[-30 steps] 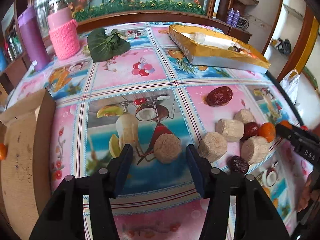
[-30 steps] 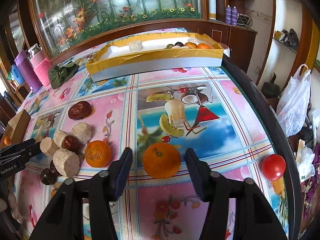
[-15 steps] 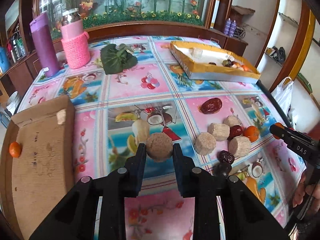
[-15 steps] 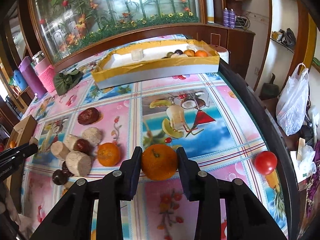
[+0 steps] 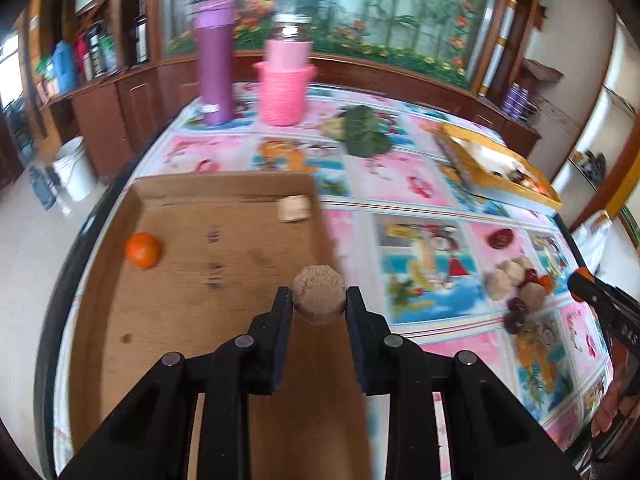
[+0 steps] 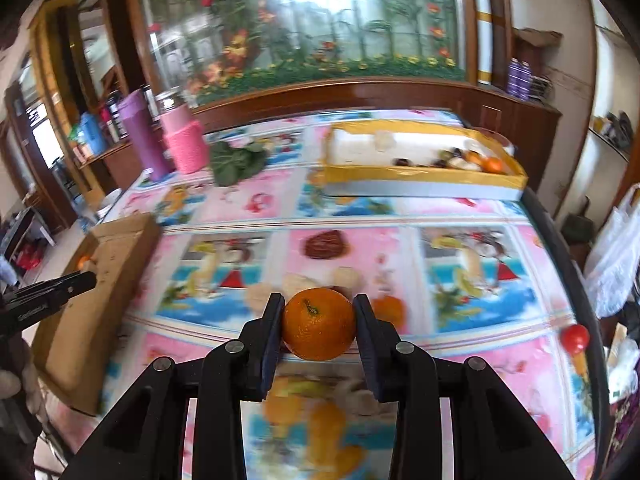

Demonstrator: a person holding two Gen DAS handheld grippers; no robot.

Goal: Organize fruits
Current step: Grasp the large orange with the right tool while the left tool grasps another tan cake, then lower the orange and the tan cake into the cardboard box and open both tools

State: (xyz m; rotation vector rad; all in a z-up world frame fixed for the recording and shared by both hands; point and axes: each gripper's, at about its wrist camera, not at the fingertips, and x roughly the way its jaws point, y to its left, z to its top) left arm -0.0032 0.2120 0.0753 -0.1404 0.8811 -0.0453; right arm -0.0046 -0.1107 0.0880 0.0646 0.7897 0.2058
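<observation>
My left gripper (image 5: 319,306) is shut on a round tan cake-like piece (image 5: 318,293) and holds it above the right edge of the cardboard tray (image 5: 168,304). In that tray lie a small orange (image 5: 143,250) and a pale piece (image 5: 295,208). My right gripper (image 6: 319,322) is shut on a large orange (image 6: 319,324), lifted above the table. Below it lie more tan pieces (image 6: 347,278), a small orange (image 6: 389,309) and a dark date (image 6: 325,244). The yellow box (image 6: 420,178) with fruit stands at the far right.
A purple bottle (image 5: 216,60), a pink-sleeved jar (image 5: 285,80) and a green leaf bundle (image 5: 366,136) stand at the table's back. A red tomato (image 6: 575,338) lies near the right table edge. The fruit pile (image 5: 516,284) shows right in the left wrist view.
Both grippers closed on their items and lifted them. The left swung left over the cardboard tray with the tan piece. The right rose and turned left with the orange.
</observation>
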